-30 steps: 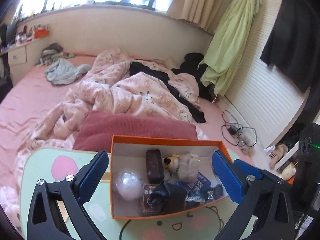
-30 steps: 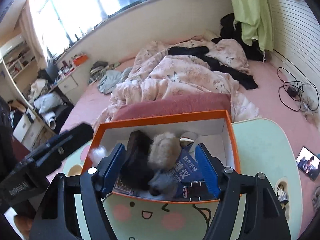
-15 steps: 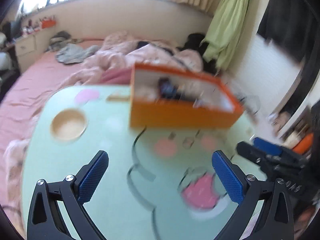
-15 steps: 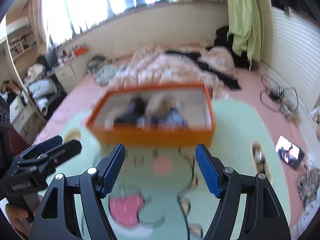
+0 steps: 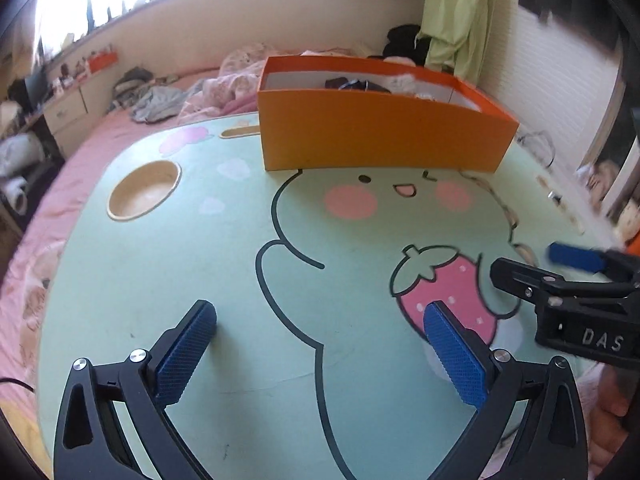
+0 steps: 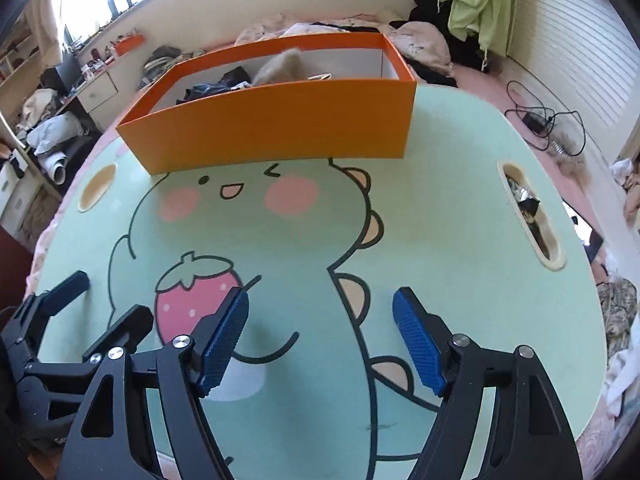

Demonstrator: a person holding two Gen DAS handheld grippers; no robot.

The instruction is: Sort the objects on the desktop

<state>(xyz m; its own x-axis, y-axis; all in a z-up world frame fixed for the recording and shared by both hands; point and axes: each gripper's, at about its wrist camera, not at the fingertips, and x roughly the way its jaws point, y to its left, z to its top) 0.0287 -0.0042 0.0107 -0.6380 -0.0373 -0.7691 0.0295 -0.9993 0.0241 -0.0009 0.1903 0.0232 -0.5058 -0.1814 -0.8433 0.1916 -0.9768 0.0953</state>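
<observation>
Currently: orange box (image 5: 384, 140) at far edge of green table (image 5: 224, 264), holding dark and furry items. Left gripper (image 5: 320, 344) wide, empty, over near table. Right gripper (image 6: 320, 340) just opening wider, nothing between jaws, near strawberry print (image 6: 192, 300).

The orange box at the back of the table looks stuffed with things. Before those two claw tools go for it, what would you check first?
1. Left gripper empty, fingers apart: ok.
2. Right gripper empty; its fingers have just been opening, nothing between them: ok.
3. Orange box upright on the green table, top open: ok.
4. Bare tabletop between grippers and box: ok.
5. Items visible for picking: a furry beige thing and dark items show above the rim; the rest hides behind the front wall: cannot tell.
6. Grippers clear of each other: close side by side, not touching: ok.
</observation>
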